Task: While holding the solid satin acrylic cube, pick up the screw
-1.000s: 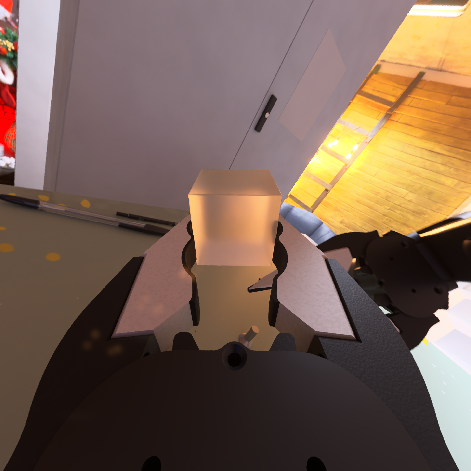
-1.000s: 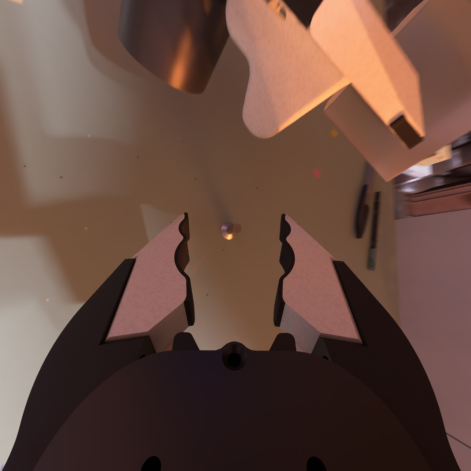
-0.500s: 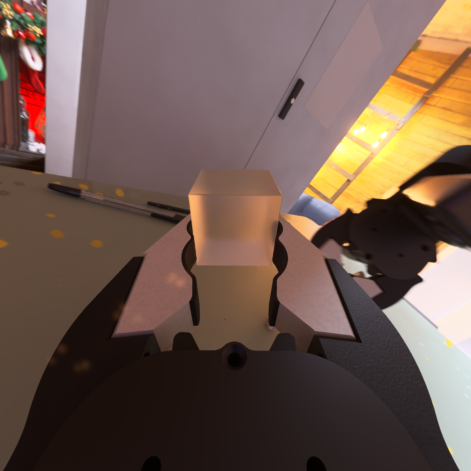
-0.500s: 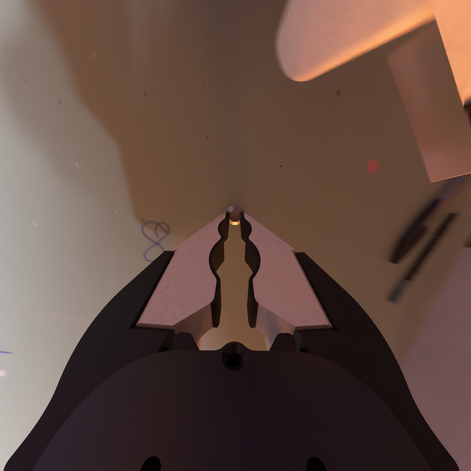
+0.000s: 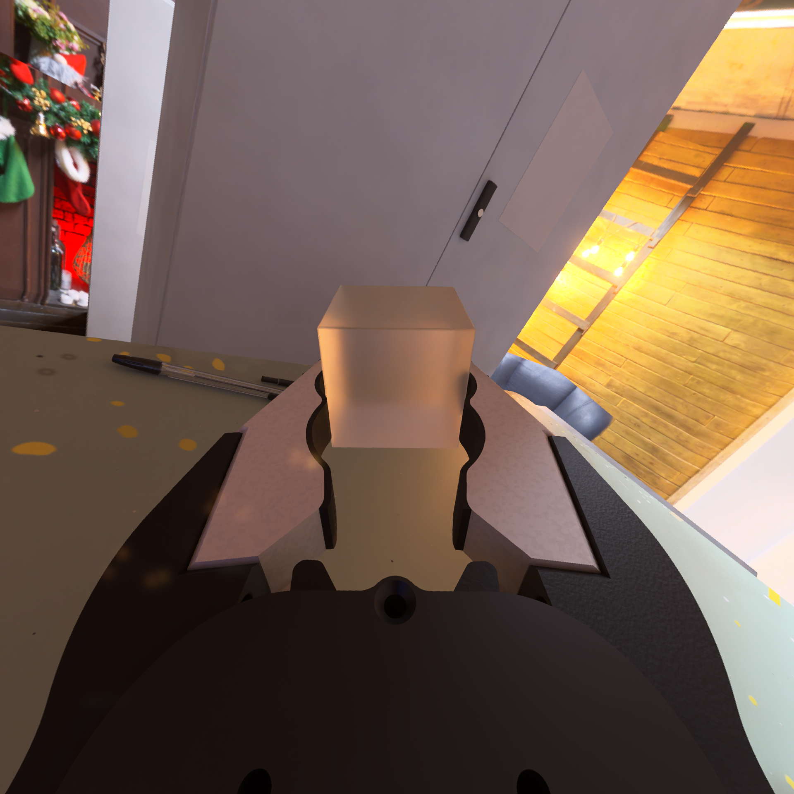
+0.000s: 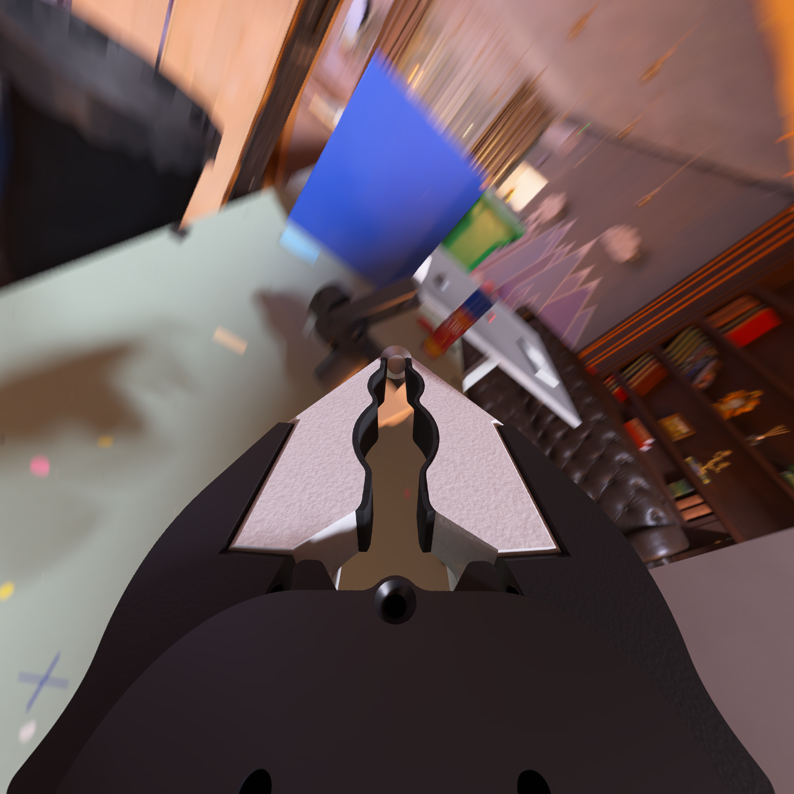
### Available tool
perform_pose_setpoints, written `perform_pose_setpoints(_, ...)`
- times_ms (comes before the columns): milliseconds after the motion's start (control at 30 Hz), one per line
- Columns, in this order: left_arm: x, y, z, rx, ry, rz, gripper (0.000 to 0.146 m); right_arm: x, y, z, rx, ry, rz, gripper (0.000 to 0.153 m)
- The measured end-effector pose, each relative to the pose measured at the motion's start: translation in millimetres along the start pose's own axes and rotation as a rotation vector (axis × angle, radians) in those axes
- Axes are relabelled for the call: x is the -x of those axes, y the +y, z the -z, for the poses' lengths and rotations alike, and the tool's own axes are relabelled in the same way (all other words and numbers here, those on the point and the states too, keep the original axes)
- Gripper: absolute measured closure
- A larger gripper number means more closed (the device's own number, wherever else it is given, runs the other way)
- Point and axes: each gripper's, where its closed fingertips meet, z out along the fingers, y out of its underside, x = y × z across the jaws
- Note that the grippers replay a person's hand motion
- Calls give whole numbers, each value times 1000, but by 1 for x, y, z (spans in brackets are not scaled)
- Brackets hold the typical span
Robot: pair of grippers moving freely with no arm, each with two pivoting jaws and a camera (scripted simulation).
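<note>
Left wrist view: one frosted cube sits pinched between the two fingertips of the left tool, its side faces pressed by the pads and its lower edge clear of the table. One clear pen with a black cap lies on the table beyond and to the left of the tool, with a second, smaller dark pen just past it, partly hidden by the left finger. No screw and no other tool show in this view.

Right wrist view: one screw is caught at the very tip of the right tool, whose fingers are drawn close together with only a narrow gap behind the tips. The screw's long axis appears to point forward, roughly along the fingers, so only a rounded end shows. The background is strongly blurred, and the table lies off to the left at a slant, which suggests the screw is off its surface, though contact cannot be ruled out. A dark jointed object on the table ahead is too blurred to identify.

Relation for the coming move: the grip sits at the extreme fingertips, so the screw probably has little margin against slipping forward.
</note>
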Motion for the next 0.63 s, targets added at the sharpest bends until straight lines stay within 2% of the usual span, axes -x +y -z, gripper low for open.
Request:
perform_pose_setpoints(67, 1, 1, 0, 0, -1, -4, 87, -27, -30, 33, -119, 157, -45, 145)
perform_pose_setpoints(167, 0, 7, -2, 28, -7, -30, 87, -70, -43, 91, -121, 391, -59, 145)
perform_pose_setpoints(267, -3, 12, -4, 45, 2, -36, 87, -104, -23, 147, 69, 572, -86, 145)
perform_pose_setpoints(333, -4, 13, -4, 53, 2, -44, 87, -118, 6, 182, 269, 659, -144, 145)
perform_pose_setpoints(467, -4, 15, -5, 62, 4, -41, 87, -119, 80, 232, 634, 666, -308, 145)
perform_pose_setpoints(567, -5, 17, -6, 70, 8, -42, 87, -103, 137, 239, 739, 560, -452, 145)
perform_pose_setpoints(633, -5, 18, -6, 75, 10, -45, 87, -93, 163, 236, 751, 495, -542, 145)
